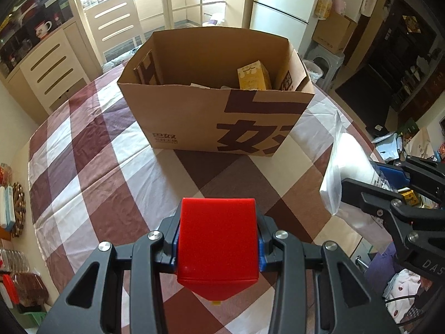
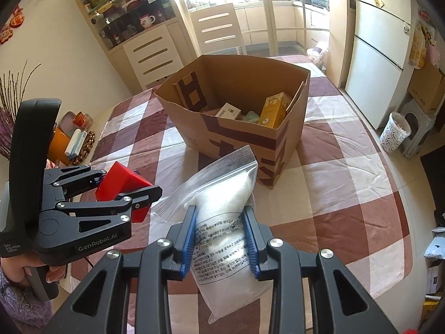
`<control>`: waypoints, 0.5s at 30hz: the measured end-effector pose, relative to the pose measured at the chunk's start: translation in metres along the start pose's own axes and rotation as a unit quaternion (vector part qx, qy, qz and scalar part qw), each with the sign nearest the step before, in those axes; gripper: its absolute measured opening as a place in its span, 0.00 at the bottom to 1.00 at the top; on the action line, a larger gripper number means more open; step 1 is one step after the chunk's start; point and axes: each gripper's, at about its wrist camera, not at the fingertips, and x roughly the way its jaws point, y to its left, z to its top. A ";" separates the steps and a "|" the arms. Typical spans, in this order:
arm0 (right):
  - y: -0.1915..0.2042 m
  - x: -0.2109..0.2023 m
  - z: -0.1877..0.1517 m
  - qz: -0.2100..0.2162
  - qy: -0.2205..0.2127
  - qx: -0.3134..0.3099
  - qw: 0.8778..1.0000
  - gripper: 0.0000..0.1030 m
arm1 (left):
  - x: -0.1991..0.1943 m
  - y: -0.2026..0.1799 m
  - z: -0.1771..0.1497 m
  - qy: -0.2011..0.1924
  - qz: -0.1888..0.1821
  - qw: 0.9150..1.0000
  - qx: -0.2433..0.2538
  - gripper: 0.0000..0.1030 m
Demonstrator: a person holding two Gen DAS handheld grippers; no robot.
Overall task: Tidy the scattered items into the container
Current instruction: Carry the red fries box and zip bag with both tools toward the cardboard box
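Note:
A brown paper bag stands open on the checked tablecloth; it also shows in the right wrist view. Inside lie a yellow box and other small packs. My left gripper is shut on a red box, held above the table in front of the bag; it appears in the right wrist view at the left. My right gripper is shut on a clear zip bag of white powder, to the right of the left gripper.
A checked tablecloth covers the table. Small items and a woven mat sit off the table's left edge. A chair, drawers and a fridge stand beyond the table. A patterned bin is on the floor at right.

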 end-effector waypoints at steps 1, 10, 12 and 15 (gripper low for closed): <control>0.000 0.001 0.001 0.000 0.001 0.001 1.000 0.31 | 0.001 0.000 0.002 0.001 -0.001 1.000 0.002 0.39; 0.000 0.015 0.012 -0.004 0.006 0.009 1.000 0.31 | 0.012 0.006 0.015 0.006 -0.006 1.000 0.020 0.39; 0.001 0.019 0.015 -0.004 0.008 0.010 1.000 0.31 | 0.015 0.009 0.018 0.007 -0.008 1.000 0.023 0.39; 0.005 0.023 0.021 -0.004 0.009 0.009 1.000 0.31 | 0.018 0.015 0.023 0.008 -0.009 1.000 0.025 0.39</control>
